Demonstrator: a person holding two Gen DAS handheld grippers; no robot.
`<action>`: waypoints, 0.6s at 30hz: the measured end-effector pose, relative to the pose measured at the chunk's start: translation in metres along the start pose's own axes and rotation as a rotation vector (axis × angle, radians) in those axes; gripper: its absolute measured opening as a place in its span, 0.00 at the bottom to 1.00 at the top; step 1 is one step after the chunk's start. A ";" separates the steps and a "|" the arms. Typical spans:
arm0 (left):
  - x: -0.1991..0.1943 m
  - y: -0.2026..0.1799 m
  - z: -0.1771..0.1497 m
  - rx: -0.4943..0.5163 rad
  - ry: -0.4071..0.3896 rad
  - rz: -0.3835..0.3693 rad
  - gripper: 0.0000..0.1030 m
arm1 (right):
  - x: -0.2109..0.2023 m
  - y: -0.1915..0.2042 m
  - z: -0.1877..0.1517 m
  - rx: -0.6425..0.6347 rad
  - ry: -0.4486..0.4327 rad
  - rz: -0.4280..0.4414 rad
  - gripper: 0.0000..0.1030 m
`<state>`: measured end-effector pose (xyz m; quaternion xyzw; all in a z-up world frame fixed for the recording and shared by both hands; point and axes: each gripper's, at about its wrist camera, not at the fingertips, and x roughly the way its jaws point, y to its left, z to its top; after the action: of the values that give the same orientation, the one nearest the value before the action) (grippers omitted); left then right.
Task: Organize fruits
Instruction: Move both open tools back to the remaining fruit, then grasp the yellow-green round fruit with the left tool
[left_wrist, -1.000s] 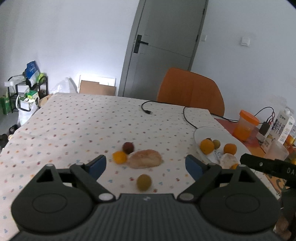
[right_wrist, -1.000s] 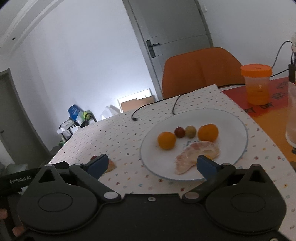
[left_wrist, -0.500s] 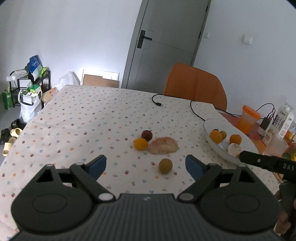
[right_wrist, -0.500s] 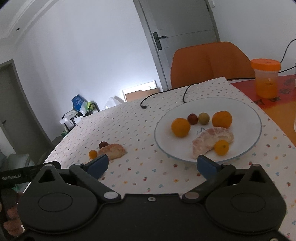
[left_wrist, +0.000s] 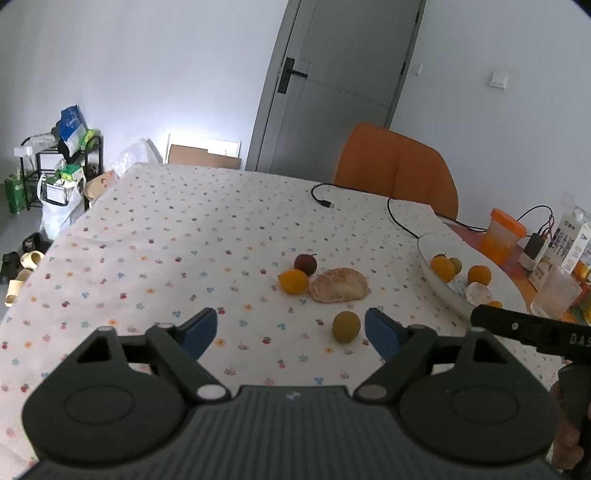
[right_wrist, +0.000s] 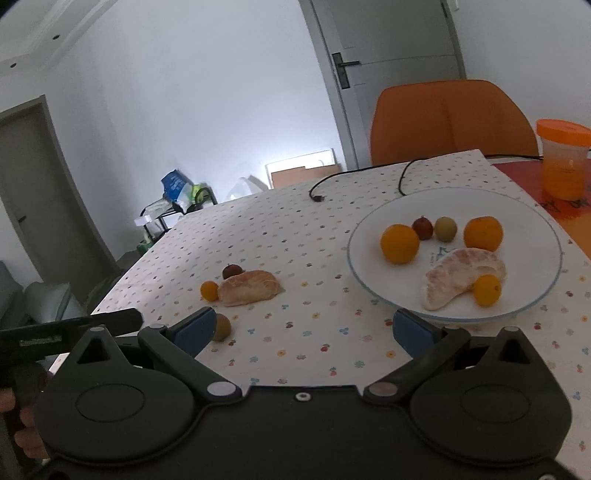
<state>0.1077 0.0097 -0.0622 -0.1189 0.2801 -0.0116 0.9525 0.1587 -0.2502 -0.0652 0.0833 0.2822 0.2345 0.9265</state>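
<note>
On the dotted tablecloth lie a peeled citrus piece (left_wrist: 339, 284), a small orange fruit (left_wrist: 293, 281), a dark red plum (left_wrist: 305, 263) and a green fruit (left_wrist: 346, 326). My left gripper (left_wrist: 291, 334) hovers just before the green fruit, which sits between its blue pads near the right one, untouched; the jaws are closing. My right gripper (right_wrist: 303, 330) stands open and holds nothing, short of the white plate (right_wrist: 535, 221). The plate carries two oranges (right_wrist: 399, 243), a red plum (right_wrist: 422, 228), a green fruit (right_wrist: 446, 229), a citrus segment (right_wrist: 461, 277) and a small orange fruit (right_wrist: 487, 290).
A black cable (left_wrist: 399, 218) trails over the cloth behind the fruit. An orange chair (left_wrist: 395, 170) stands at the far edge. Right of the plate are an orange-lidded container (left_wrist: 502, 236), a milk carton (left_wrist: 570, 243) and a plastic cup (left_wrist: 556, 291).
Both cameras have drawn back from the table, so the fruit looks smaller and the loose fruit has come into the right wrist view. The left pads stand a little closer together.
</note>
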 end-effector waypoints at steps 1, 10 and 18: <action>0.003 0.000 0.000 -0.005 0.007 -0.003 0.78 | 0.001 0.001 0.000 -0.009 0.002 0.007 0.97; 0.024 -0.004 -0.003 -0.025 0.034 -0.038 0.52 | 0.014 0.006 0.005 -0.120 0.033 0.071 0.85; 0.043 -0.012 -0.003 -0.034 0.065 -0.087 0.42 | 0.027 0.004 0.007 -0.145 0.061 0.104 0.66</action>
<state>0.1434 -0.0064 -0.0846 -0.1467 0.3055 -0.0523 0.9394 0.1807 -0.2336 -0.0711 0.0235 0.2878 0.3046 0.9077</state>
